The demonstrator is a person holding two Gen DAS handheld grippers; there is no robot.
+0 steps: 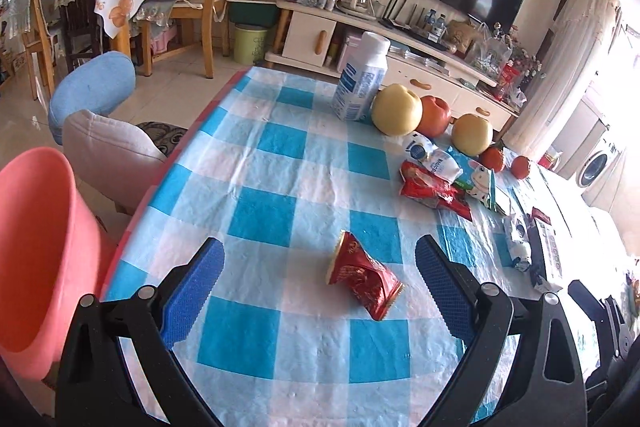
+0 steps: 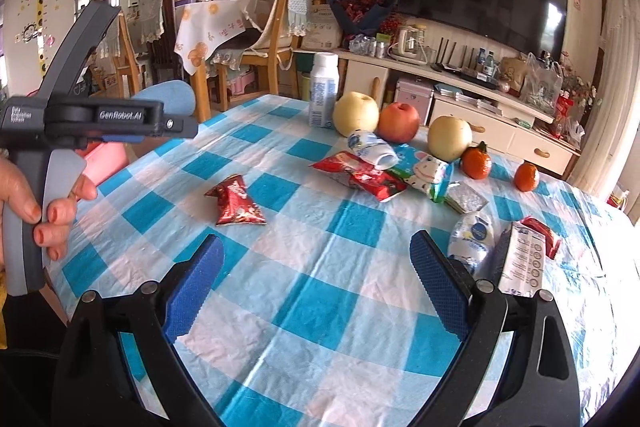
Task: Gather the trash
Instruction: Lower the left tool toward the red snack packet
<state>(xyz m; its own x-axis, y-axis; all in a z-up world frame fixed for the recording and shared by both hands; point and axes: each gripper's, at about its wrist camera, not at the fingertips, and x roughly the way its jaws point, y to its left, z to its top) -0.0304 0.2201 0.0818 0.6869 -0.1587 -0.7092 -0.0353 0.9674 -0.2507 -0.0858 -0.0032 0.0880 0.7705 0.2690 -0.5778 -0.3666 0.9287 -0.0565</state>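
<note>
Left gripper stood wide open, blue pads spread, nothing between them. A crumpled red wrapper lay on the blue-and-white checked tablecloth just ahead of the gripper, roughly midway between the fingertips but untouched by either; its print was too creased to read. A pink bin stood off the table edge to the gripper's left.

Right gripper was likewise open and empty, over bare cloth. From its camera the same red wrapper lay ahead and to the left. The left tool's body showed there, marked "GenRobot.AI" and "Data Collection System", held by the left hand.

Farther ahead of both grippers lay a pile of trash: red packets, a squashed white pouch and a carton with a cartoon cow. To the right gripper's right lay a white pouch with a blue round logo and a printed white packet; text illegible.

Beyond stood a white bottle, label unreadable, beside two yellow pears, an apple and two tangerines.
</note>
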